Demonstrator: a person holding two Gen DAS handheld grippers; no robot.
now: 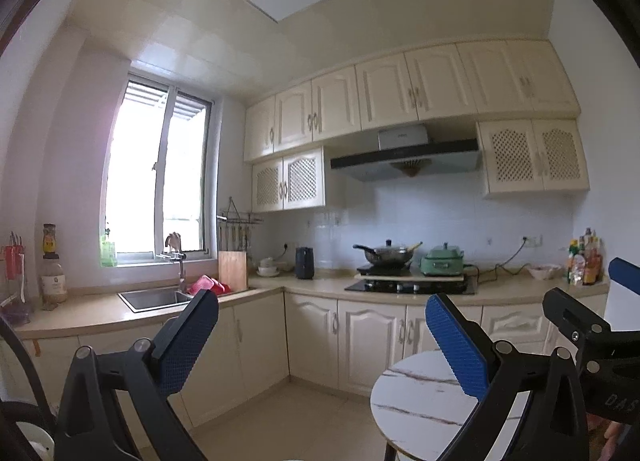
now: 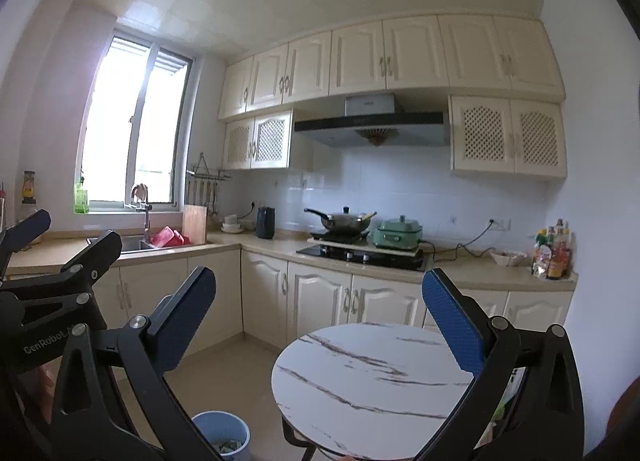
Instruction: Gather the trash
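My left gripper [image 1: 320,335] is open and empty, held up in the air facing the kitchen. My right gripper [image 2: 320,311] is open and empty too, above a round white marble-pattern table [image 2: 372,377]. A light blue trash bin [image 2: 222,439] stands on the floor left of the table, with some scraps inside. The table also shows in the left wrist view [image 1: 420,401]. The right gripper shows at the right edge of the left wrist view [image 1: 588,325], and the left gripper at the left edge of the right wrist view [image 2: 48,261]. No loose trash is visible on the table.
An L-shaped counter [image 2: 472,273] holds a sink [image 2: 128,243], a red cloth [image 2: 170,237], a kettle [image 2: 266,223], a stove with a wok [image 2: 346,221], a green cooker [image 2: 396,237] and bottles [image 2: 554,253]. Cream cabinets run below and above. Tiled floor lies between.
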